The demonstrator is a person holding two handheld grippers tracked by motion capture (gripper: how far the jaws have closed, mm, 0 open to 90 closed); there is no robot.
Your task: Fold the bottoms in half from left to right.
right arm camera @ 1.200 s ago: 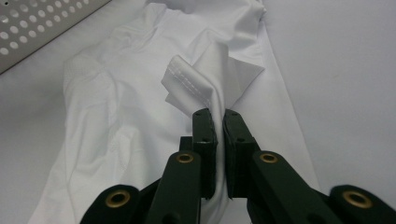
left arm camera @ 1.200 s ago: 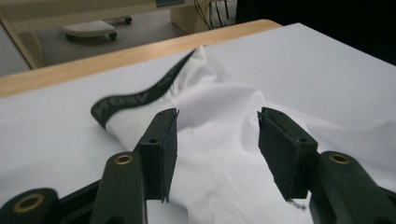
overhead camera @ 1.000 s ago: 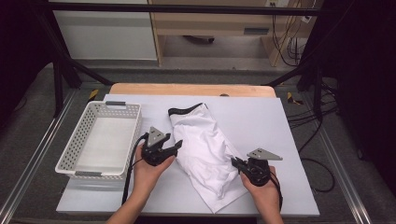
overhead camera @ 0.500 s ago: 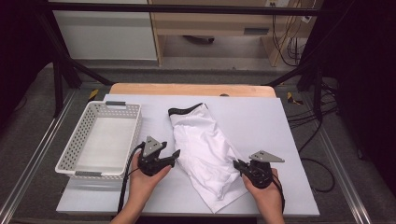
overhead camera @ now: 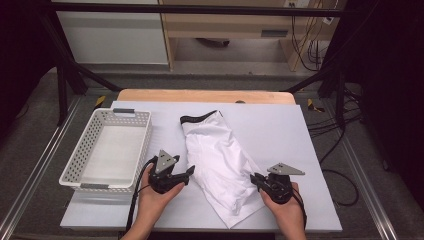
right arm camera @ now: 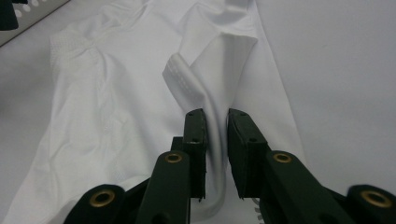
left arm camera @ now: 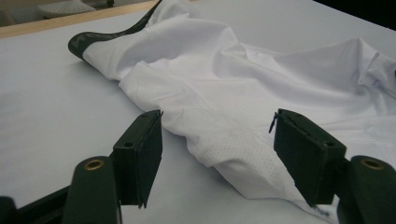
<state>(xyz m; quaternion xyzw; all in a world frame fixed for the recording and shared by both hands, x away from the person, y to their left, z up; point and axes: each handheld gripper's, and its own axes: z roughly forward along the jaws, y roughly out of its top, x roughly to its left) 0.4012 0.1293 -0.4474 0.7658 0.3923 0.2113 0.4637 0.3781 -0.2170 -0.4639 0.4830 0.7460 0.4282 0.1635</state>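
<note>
A white garment (overhead camera: 220, 155) with a dark waistband (overhead camera: 197, 118) lies rumpled down the middle of the white table (overhead camera: 280, 130). At its left edge sits my left gripper (overhead camera: 189, 172), open. The garment's edge (left arm camera: 233, 149) lies between its wide jaws (left arm camera: 217, 140), clear of both pads, and those jaws have just been opening. My right gripper (overhead camera: 254, 178) is at the garment's lower right, with a raised fold of white fabric (right arm camera: 196, 74) still filling the narrow gap between its pads (right arm camera: 217, 140). These jaws have also just been easing apart.
A white perforated basket (overhead camera: 145, 145) stands on the table to the left, close beside my left hand. A wooden strip (overhead camera: 200, 95) runs along the table's far edge. Cables (overhead camera: 325, 120) hang off the right side.
My left gripper has drawn back a little toward the person and its jaws have widened off the garment's edge. The right hand has stayed put.
</note>
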